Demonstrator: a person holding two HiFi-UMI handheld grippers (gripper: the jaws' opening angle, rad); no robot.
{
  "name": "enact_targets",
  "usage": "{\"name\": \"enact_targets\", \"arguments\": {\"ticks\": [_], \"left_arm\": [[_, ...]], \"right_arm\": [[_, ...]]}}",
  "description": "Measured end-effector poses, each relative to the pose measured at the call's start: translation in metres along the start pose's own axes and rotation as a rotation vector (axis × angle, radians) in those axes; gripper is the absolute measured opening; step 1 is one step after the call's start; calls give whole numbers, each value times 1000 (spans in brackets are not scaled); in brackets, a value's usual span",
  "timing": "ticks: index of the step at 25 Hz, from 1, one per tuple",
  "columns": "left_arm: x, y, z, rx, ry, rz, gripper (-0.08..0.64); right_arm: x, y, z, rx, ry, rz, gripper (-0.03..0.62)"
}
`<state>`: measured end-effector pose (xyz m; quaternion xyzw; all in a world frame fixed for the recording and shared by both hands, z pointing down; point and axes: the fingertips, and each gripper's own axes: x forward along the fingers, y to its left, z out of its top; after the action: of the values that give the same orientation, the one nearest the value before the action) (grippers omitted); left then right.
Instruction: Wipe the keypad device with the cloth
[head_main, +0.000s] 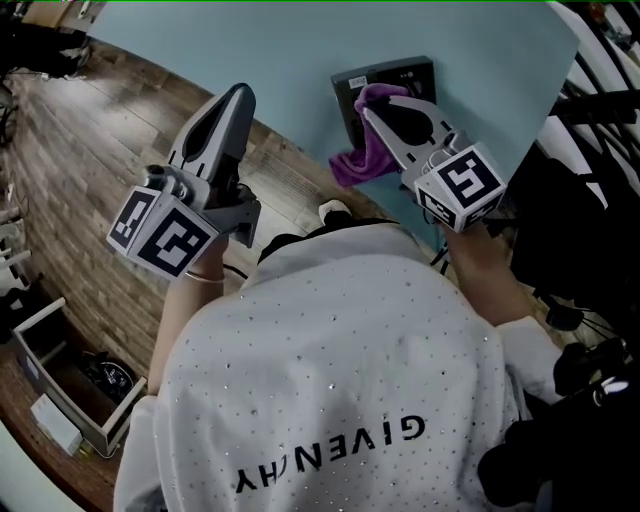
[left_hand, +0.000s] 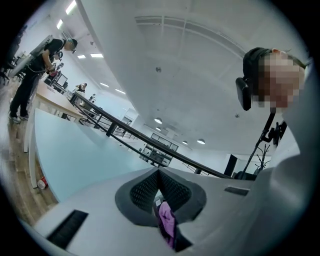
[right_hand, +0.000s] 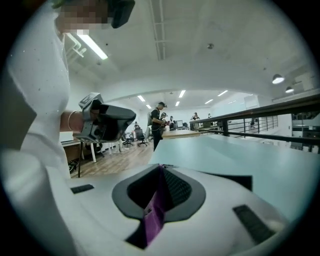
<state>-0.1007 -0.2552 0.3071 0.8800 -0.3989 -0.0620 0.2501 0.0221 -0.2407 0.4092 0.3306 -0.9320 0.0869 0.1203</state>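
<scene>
At the far left, on the wooden floor, an open white box stands with a dark bundle inside. Next to the right comes the left gripper, held up over the floor by the person in a white studded shirt, well apart from the work. In the left gripper view its dark ribbed pads meet at the tips and nothing is gripped; only a sliver of the purple cloth shows beyond them through the slit lower down. Further right lies the pale blue tabletop, and on it, towards the far right side, sits the keypad device, a flat dark slab with a pale label along its far edge. The purple cloth hangs bunched over the device's near left corner and trails onto the blue surface beside it. The right gripper reaches in from the near right, and its jaws are clamped on that cloth. The right gripper view shows a purple strip of cloth pinched flat between the pads. I cannot tell whether the cloth is pressing on the keys. A person stands by desks in the background.
</scene>
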Motion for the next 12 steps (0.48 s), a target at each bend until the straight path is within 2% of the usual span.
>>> {"name": "enact_targets", "arguments": {"ticks": [3, 6, 8, 12], "left_arm": [[1, -5, 1, 12, 0, -11, 0], [0, -6, 4, 1, -11, -11, 0], [0, -7, 4, -12, -12, -19, 0], [4, -8, 2, -14, 3, -44, 0]], "right_arm": [[15, 20, -7, -30, 39, 66, 21], [20, 28, -20, -39, 87, 91, 21], [18, 26, -26, -50, 117, 77, 22], [10, 8, -31, -61, 136, -8, 21]]}}
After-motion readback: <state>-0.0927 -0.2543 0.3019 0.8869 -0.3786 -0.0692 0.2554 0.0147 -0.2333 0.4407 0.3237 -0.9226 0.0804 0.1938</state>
